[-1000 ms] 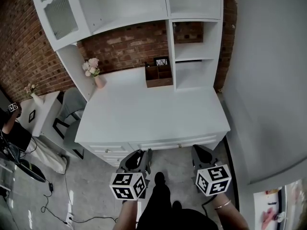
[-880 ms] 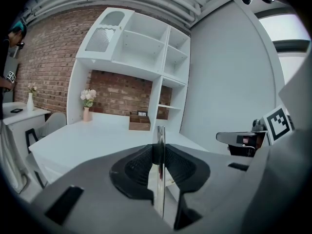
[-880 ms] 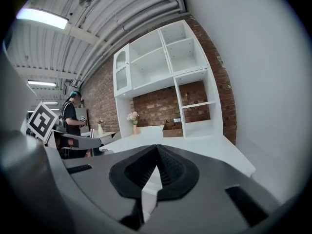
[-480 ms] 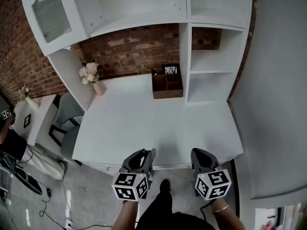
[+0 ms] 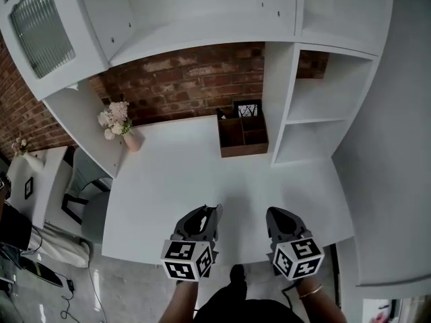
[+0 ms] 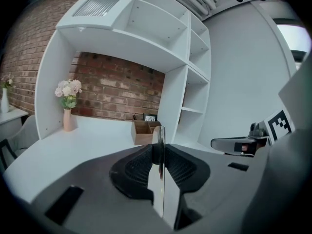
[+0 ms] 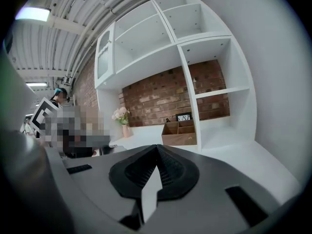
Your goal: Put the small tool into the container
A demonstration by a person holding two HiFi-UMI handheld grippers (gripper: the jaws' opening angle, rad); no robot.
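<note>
A thin, flat, shiny metal tool stands edge-on between the jaws of my left gripper, which is shut on it. In the head view the left gripper hovers over the front part of the white desk. Beside it, my right gripper has its jaws meeting with nothing between them. The container, a brown wooden organiser box with several compartments, sits at the back of the desk against the shelf unit, well ahead of both grippers.
A pink vase of flowers stands at the desk's back left by the brick wall. White open shelves rise on the right, with cupboards overhead. A grey chair and a side table are left of the desk.
The view has advanced toward the desk: both grippers, earlier over the floor before the drawers, are now above the desk's front edge. The organiser box looks nearer. Both jaws are unchanged.
</note>
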